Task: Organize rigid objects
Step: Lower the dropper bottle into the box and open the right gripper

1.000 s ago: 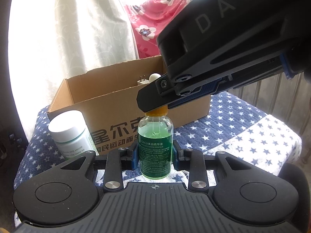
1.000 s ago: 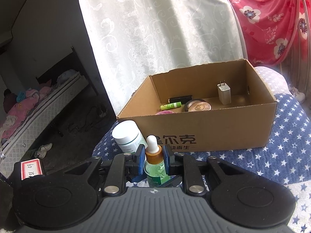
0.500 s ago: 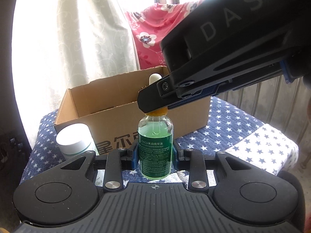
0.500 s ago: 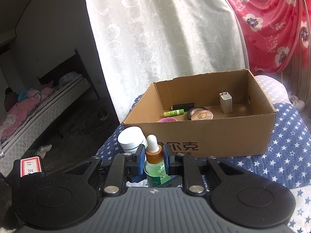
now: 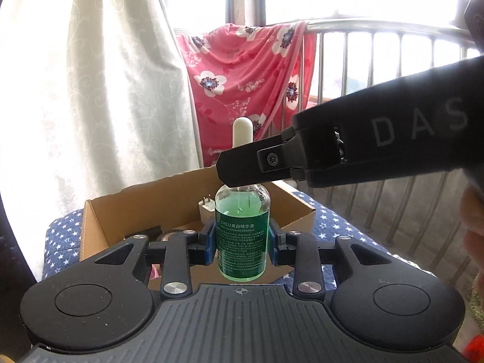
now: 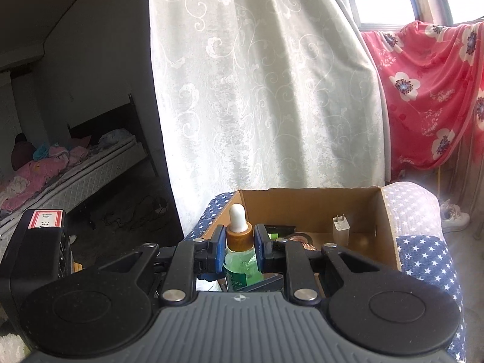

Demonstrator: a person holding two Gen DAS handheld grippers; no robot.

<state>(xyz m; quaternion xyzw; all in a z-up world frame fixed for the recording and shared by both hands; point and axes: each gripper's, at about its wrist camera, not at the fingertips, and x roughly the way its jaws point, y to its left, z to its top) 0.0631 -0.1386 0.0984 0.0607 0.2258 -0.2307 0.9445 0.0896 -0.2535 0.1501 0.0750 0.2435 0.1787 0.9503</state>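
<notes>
We see 1 dropper bottle (image 5: 242, 236) standing upright, held up in front of the cardboard box (image 6: 388, 242). It is glass, with green liquid, a green label, a gold collar and a white rubber top. The left gripper (image 5: 242, 243) pinches its wide body from both sides. The right gripper (image 6: 240, 252) pinches its gold collar, just under the white top.

The cardboard box is open on top. Inside it we see a white plug charger (image 6: 341, 230) standing up, a green tube (image 6: 273, 236), a black thing and a round thing with a coppery top, maybe a compact; we cannot tell for sure.

The box sits on a blue cloth with white stars (image 6: 423, 257). Behind it hangs a white curtain (image 6: 257, 90). A pink flowered blanket (image 5: 242, 81) hangs over a metal railing (image 5: 393, 27) by the bright window. In the dim room to the side, we see a bed (image 6: 78, 166) with a heap of clothes on it.
</notes>
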